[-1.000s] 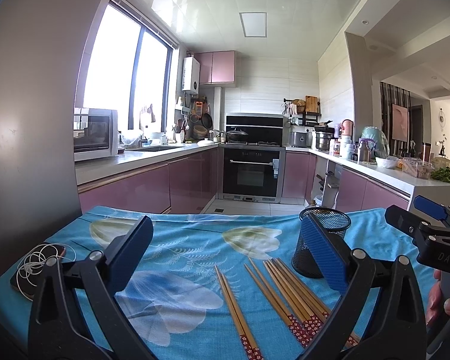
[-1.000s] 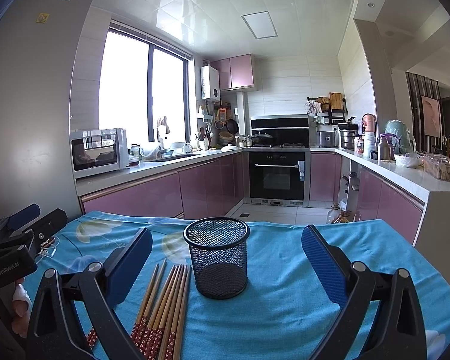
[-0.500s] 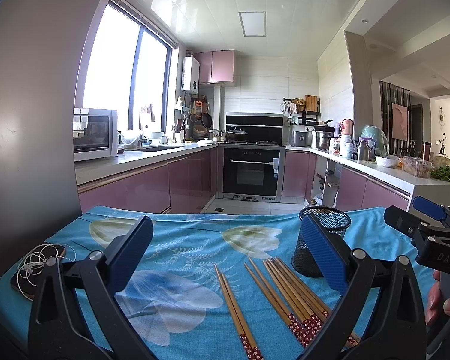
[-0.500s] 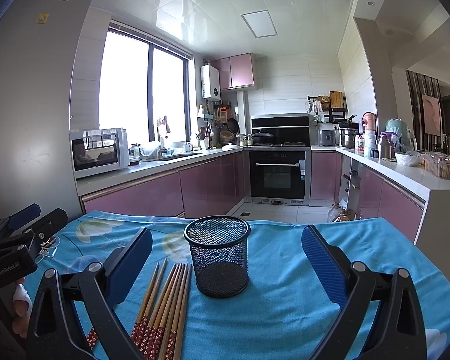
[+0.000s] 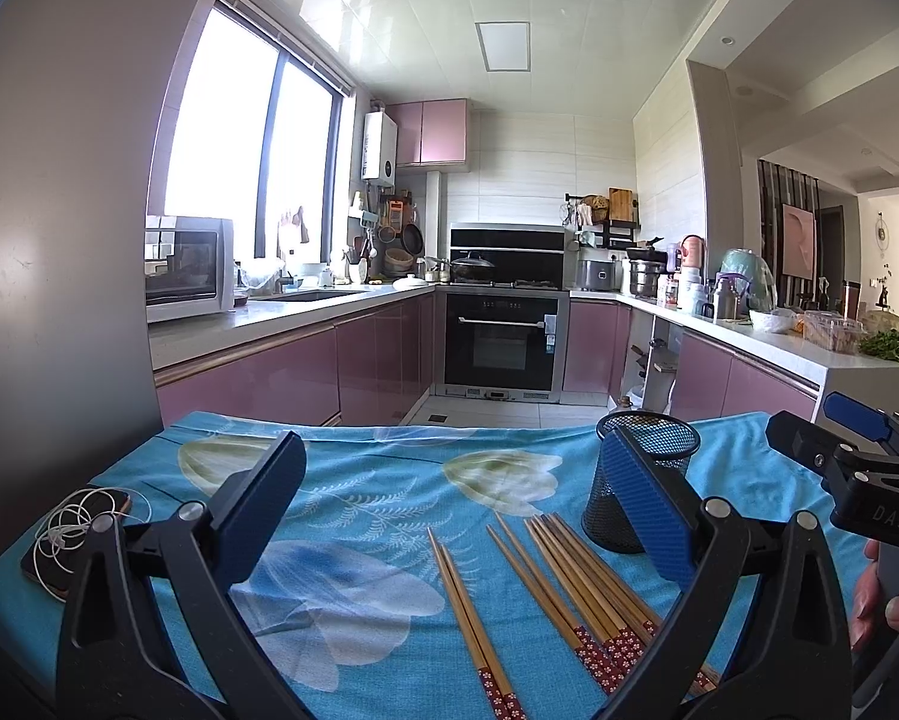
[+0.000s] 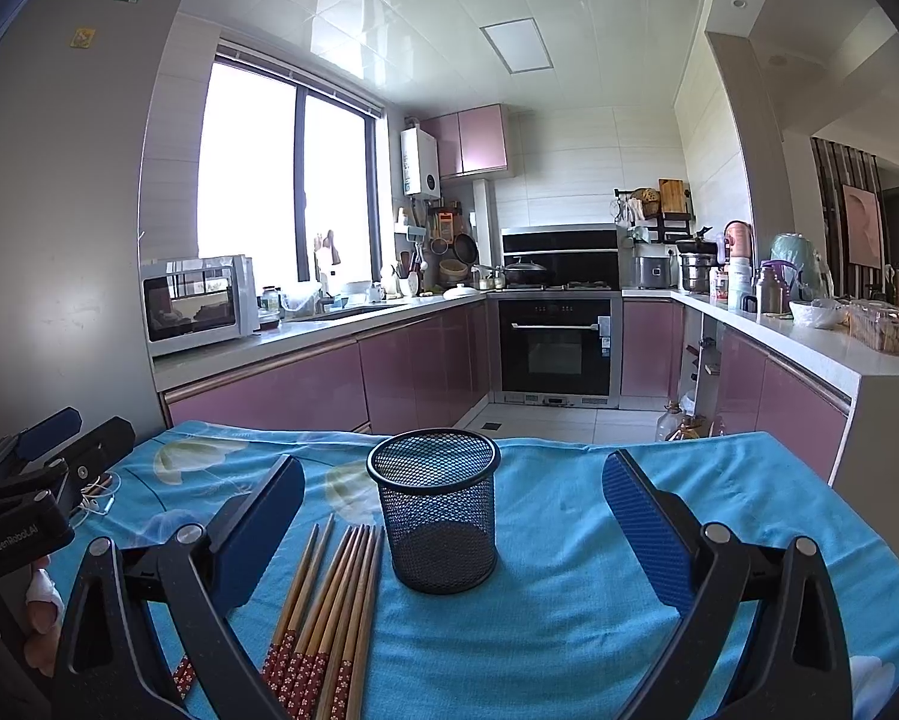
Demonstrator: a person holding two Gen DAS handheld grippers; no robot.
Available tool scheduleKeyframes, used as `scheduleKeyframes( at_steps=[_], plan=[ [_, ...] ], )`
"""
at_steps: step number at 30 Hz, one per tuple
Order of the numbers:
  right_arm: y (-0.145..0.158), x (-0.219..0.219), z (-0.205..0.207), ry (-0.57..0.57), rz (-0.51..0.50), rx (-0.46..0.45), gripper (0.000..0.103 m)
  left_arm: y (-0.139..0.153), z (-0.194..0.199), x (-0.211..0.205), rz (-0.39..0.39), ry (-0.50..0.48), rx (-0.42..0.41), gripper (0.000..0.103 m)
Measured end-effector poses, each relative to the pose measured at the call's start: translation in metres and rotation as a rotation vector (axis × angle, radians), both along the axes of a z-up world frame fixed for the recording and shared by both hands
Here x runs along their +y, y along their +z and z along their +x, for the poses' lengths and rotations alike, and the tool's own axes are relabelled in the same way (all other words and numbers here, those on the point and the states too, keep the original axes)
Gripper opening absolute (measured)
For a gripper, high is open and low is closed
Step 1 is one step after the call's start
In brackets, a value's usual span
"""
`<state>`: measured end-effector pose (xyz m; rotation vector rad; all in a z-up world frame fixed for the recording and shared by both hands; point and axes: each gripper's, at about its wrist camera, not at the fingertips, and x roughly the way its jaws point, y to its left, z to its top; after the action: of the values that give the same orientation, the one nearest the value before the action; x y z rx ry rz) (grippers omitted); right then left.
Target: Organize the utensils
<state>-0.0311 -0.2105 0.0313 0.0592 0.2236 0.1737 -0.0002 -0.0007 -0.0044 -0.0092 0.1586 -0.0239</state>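
Both of my grippers hover above the table with nothing in them: the left gripper (image 5: 449,510) has its jaws spread wide apart, and the right gripper (image 6: 452,516) is spread just as wide. The chopsticks (image 6: 329,612) lie flat on the blue cloth (image 6: 569,570), most in a tight bundle just to the left of the mesh cup (image 6: 434,516), with one pair (image 5: 470,612) lying a little apart on the far-left side of the bundle. The cup stands upright and empty, so I judge the task is at its start and the step in hand is the first pick. To do it well, I would lower one gripper over the separate pair or the outermost stick, set the jaws across the shaft rather than along it, and close near the middle so that the stick does not pivot when lifted. I would take few sticks per grasp, since round wooden shafts are likely to roll or slip between flat pads. I would then tip the stick upright and lower it into the cup, steadying the light cup with the other gripper if it rocks. The patterned ends of the chopsticks are cut off by the lower frame edge and partly hidden behind the gripper arms, so the exact count cannot be told. The phone (image 5: 59,564) under the white earphone cable (image 5: 83,522) at the left table edge is partly covered
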Motion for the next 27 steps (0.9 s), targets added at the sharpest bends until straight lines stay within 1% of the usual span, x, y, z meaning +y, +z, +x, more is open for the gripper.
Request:
scheduleKeyframes(
  at_steps=[27],
  plan=[
    [-0.0011,-0.0005,0.0024,0.002,0.003,0.001,0.096,-0.0010,0.0007,-0.0026,0.002,-0.003,0.005,0.097]
  ],
)
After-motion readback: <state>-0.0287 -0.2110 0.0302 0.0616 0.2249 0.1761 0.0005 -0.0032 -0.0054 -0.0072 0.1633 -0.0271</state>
